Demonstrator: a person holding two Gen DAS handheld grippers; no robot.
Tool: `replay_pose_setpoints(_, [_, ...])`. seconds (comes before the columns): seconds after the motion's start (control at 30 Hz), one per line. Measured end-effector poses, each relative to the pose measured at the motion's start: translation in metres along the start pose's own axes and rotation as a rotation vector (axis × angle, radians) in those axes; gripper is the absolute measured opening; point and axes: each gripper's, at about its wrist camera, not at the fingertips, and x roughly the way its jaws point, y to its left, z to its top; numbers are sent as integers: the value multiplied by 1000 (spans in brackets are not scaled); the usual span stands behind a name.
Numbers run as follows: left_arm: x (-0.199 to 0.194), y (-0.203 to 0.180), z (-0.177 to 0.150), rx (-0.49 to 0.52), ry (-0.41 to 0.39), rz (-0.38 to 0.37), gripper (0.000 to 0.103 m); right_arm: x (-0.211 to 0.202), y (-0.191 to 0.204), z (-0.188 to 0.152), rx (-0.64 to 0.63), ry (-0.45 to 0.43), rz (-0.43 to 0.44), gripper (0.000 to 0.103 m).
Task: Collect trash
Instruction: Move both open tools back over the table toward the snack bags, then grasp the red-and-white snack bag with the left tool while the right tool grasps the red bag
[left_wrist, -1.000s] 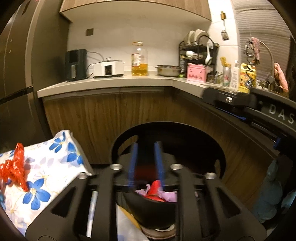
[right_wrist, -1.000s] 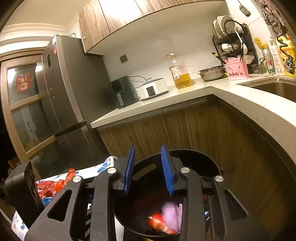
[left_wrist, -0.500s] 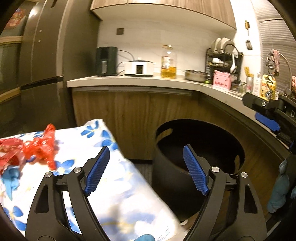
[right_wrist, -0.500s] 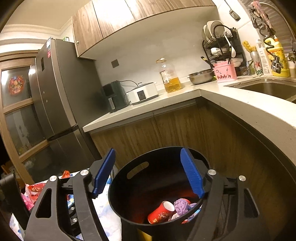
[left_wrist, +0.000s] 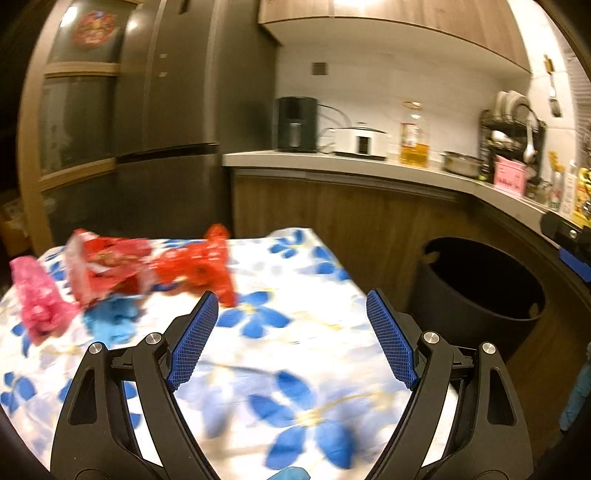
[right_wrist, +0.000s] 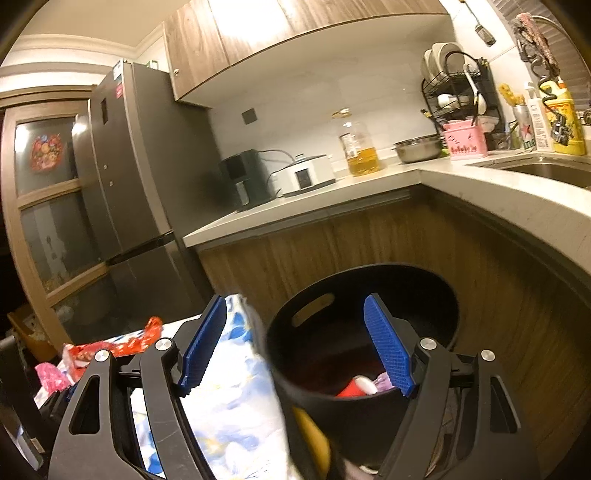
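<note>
My left gripper (left_wrist: 291, 334) is open and empty above a table with a white, blue-flowered cloth (left_wrist: 295, 369). Red wrappers (left_wrist: 147, 266), a pink wrapper (left_wrist: 37, 306) and a blue scrap (left_wrist: 110, 321) lie on the cloth at its far left. The black trash bin (left_wrist: 476, 291) stands right of the table. My right gripper (right_wrist: 295, 339) is open and empty over the bin (right_wrist: 362, 406); a red cup (right_wrist: 356, 387) and a pale purple scrap (right_wrist: 384, 382) lie inside. The red wrappers (right_wrist: 110, 347) show at its left.
A wooden counter (left_wrist: 369, 166) curves behind the bin, with a black appliance (left_wrist: 295, 123), a white cooker (left_wrist: 360, 142), an oil bottle (left_wrist: 413, 136) and a dish rack (left_wrist: 513, 129). A grey fridge (left_wrist: 166, 129) stands at the left. A sink (right_wrist: 546, 170) is at the right.
Both grippers were nearly shut over the bin and have opened. The left gripper has swung left from the bin to over the table. A red cup now lies in the bin.
</note>
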Motion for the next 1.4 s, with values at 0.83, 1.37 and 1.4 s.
replay_pose_setpoints(0.83, [22, 158, 17, -129, -15, 340, 78, 46, 136, -41, -114, 108, 216, 75])
replay_pose_setpoints(1.37, [58, 197, 4, -196, 132, 300, 17, 104, 194, -56, -176, 156, 244, 75])
replay_pose_setpoints(1.4, [58, 198, 3, -201, 134, 296, 15, 107, 196, -58, -179, 160, 244, 75])
